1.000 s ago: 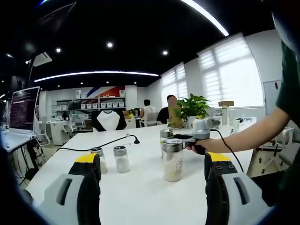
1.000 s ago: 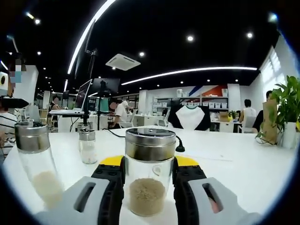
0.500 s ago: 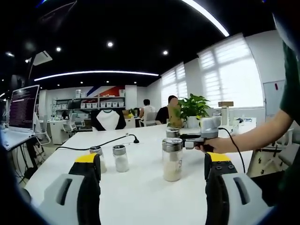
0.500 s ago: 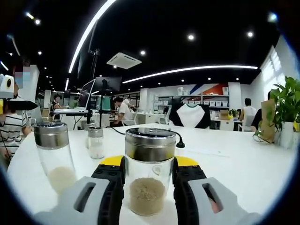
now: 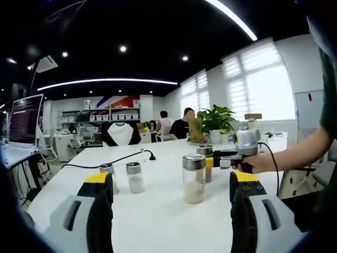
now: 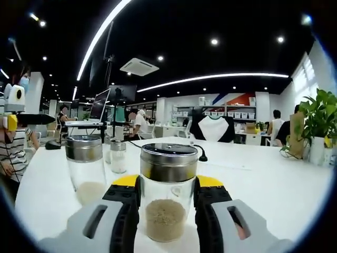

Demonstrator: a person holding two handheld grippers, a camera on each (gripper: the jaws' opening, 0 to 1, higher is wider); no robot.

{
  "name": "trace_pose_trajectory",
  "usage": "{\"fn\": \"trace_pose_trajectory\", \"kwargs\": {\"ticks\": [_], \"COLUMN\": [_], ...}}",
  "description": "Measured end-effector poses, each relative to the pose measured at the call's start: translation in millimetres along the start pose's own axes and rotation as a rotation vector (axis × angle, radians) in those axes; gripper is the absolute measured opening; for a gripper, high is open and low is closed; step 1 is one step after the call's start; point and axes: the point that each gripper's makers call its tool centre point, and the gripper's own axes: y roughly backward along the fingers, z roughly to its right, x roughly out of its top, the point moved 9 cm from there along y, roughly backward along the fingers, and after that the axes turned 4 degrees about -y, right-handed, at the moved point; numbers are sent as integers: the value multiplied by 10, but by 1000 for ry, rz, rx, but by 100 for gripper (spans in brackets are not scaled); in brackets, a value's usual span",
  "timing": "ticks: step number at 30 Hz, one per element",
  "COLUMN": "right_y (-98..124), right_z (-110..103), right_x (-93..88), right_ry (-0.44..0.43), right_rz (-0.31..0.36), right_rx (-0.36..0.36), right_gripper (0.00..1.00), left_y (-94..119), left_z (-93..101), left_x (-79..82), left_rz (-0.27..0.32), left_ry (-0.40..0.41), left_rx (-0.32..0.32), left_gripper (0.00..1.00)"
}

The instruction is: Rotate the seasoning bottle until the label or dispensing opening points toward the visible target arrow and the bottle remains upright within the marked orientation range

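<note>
A white counter (image 5: 158, 211) in an open office carries several glass shaker bottles with metal caps. In the right gripper view, the right gripper (image 6: 167, 192) has its black, yellow-tipped fingers (image 6: 125, 205) pinching a seasoning bottle (image 6: 167, 197), which stands upright between them, its clear body holding a low layer of brownish grains under a steel cap. Beside it, further from the person, a second bottle (image 6: 86, 168) with pale contents stands free on the counter, and two small shakers (image 6: 117, 156) sit behind that one, near a black cable (image 6: 197, 153) running across the counter.

In the left gripper view, the left gripper (image 5: 171, 187) hovers low over the counter with its fingers (image 5: 100, 195) spread wide and nothing between them. Ahead of it stands the second bottle (image 5: 194, 178), and just behind that the gripped bottle (image 5: 206, 161), partly hidden, with the right gripper (image 5: 221, 161) reaching in from the right in a person's hand (image 5: 253, 163). The two small shakers (image 5: 122, 178) stand well apart to the left of them.

A potted plant (image 5: 217, 122) sits at the far end of the counter by bright blinds. Seated people, shelving and a monitor (image 5: 25, 120) fill the background. No arrow mark can be made out on the counter.
</note>
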Motion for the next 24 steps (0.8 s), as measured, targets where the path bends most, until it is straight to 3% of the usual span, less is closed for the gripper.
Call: {"fn": "trace_pose_trajectory", "kwargs": {"ticks": [10, 24], "right_y": [281, 474], "right_z": [-192, -350], "right_x": [-32, -40], "right_ry": [-8, -22], "right_rz": [15, 18], "right_rx": [4, -27], "right_gripper": [38, 38], "left_y": [34, 67], "left_z": [-15, 3], "left_x": [14, -12], "left_rz": [17, -2], "left_ry": [-2, -31], "left_rx": [-11, -19], "left_gripper": [97, 96]}}
